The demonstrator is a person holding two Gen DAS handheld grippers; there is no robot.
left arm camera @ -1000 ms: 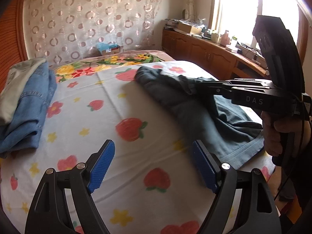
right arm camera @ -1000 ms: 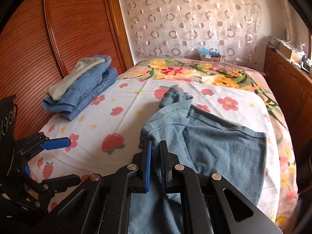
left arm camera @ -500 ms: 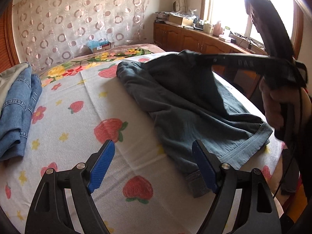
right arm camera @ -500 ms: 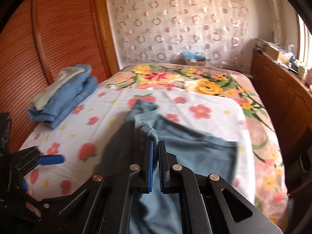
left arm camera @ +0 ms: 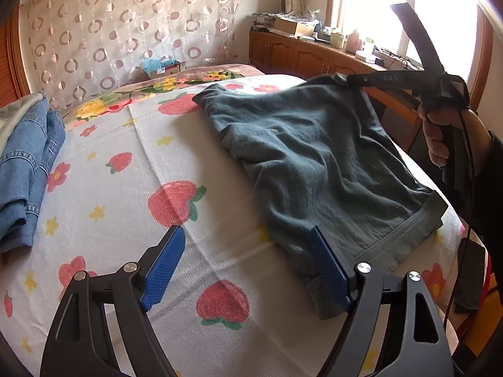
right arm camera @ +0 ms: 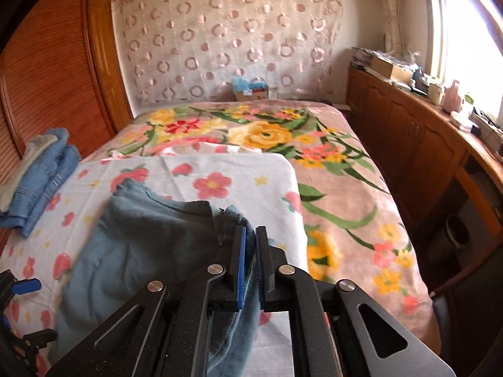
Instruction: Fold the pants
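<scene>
Grey-blue pants [left arm camera: 314, 163] lie spread on the strawberry-print sheet [left arm camera: 125, 188] on the bed. My right gripper [right arm camera: 250, 251] is shut on a far corner of the pants [right arm camera: 141, 245] and holds it lifted off the bed; it also shows in the left wrist view [left arm camera: 342, 79]. My left gripper [left arm camera: 248, 264] is open and empty, low over the sheet just in front of the pants' near hem [left arm camera: 405, 235]. Its right finger [left arm camera: 330, 270] sits at the near corner of the hem.
A stack of folded blue jeans [left arm camera: 22, 163] lies at the left of the bed, also in the right wrist view [right arm camera: 41, 176]. A floral blanket [right arm camera: 330, 172] covers the far and right side. A wooden cabinet [right arm camera: 424, 144] with clutter runs along the window wall.
My right gripper has pulled the pants corner up and to the right, spreading the crumpled cloth out flat. My left gripper has stayed open and come closer to the near hem.
</scene>
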